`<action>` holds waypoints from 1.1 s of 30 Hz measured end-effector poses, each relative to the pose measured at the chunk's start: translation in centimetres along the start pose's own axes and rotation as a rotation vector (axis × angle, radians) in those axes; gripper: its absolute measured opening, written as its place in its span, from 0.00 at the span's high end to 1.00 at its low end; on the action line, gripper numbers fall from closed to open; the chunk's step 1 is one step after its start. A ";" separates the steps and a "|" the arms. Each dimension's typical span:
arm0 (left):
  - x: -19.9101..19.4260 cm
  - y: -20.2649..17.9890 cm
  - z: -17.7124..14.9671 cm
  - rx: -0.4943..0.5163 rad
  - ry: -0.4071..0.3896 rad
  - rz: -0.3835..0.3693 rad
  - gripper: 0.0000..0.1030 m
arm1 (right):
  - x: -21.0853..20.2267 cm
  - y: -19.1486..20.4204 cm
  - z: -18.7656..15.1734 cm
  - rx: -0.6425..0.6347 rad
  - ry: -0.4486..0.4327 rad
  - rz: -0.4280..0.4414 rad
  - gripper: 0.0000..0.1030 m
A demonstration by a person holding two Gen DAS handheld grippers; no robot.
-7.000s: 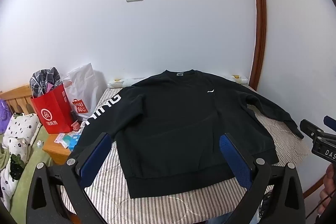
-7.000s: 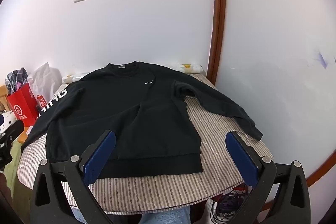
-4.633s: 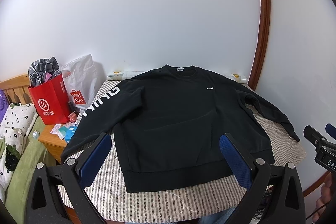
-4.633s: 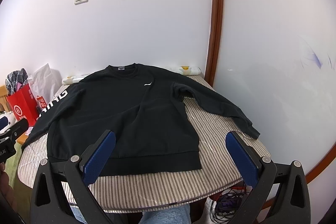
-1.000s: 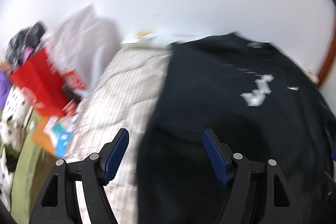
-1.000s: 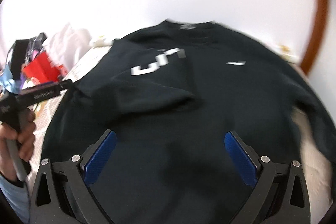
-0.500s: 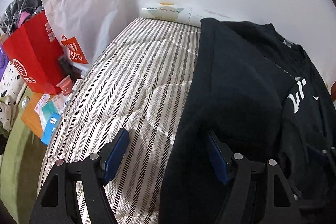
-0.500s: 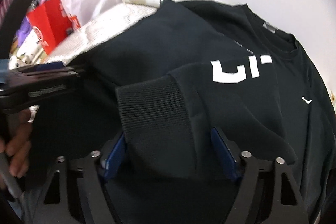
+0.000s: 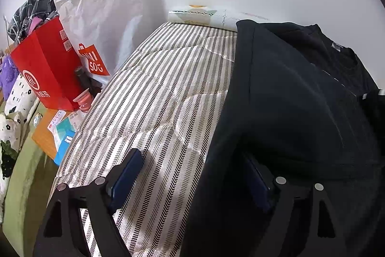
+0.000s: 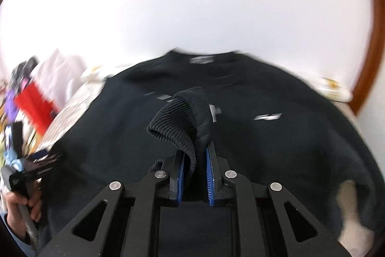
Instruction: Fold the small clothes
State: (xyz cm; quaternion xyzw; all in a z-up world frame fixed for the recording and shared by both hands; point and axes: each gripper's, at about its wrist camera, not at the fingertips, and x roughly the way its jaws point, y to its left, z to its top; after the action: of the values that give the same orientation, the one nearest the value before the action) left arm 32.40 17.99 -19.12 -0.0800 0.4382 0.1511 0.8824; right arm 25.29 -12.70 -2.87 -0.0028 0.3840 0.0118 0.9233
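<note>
A red paper carrier bag (image 9: 45, 69) printed with a white ring logo and small white characters too small to be read is seen in the left wrist view, beside a white plastic bag (image 9: 101, 16) bearing an orange bag-shaped mark with white letters, of which only "SO" can be made out. A grey checked cloth (image 9: 31, 9) is stuffed into the red bag.

The black long-sleeved sweatshirt (image 9: 300, 112) of soft knit is spread on the quilted cover with brown and cream herringbone stripes (image 9: 156, 100), its left side turned in over the chest. In the blurred right wrist view a small white logo is seen on its chest and white lettering on the sleeve, neither legible.

The left gripper (image 9: 192, 175), with black fingers and blue pads, is held wide, its jaws just having been opening; one pad lies over the striped cover, the other on the sweatshirt's edge, whose left margin lies between them unpressed.

The right gripper (image 10: 195, 172) has just been closing and is clamped narrowly on the ribbed knit cuff (image 10: 175, 122) of the sleeve, which is lifted above the sweatshirt's body. A hand (image 10: 24, 201) holding the left gripper's handle is seen at the left edge.
</note>
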 end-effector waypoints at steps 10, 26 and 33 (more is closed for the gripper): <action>0.1 0.0 0.0 0.000 0.002 0.006 0.16 | 2.2 -12.5 -2.2 0.169 0.113 -0.310 0.81; -0.1 0.2 0.1 -0.004 0.000 -0.002 0.16 | 3.5 -11.3 -3.6 0.099 0.191 -0.311 0.44; -0.4 0.0 0.0 0.005 -0.007 -0.017 0.18 | -3.3 -11.0 -5.8 0.175 0.112 -0.248 0.30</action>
State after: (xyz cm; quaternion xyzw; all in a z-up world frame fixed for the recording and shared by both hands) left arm 32.12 17.89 -18.81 -0.0810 0.4347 0.1429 0.8855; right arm 19.10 -23.87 -4.71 0.0298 0.4313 -0.1362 0.8914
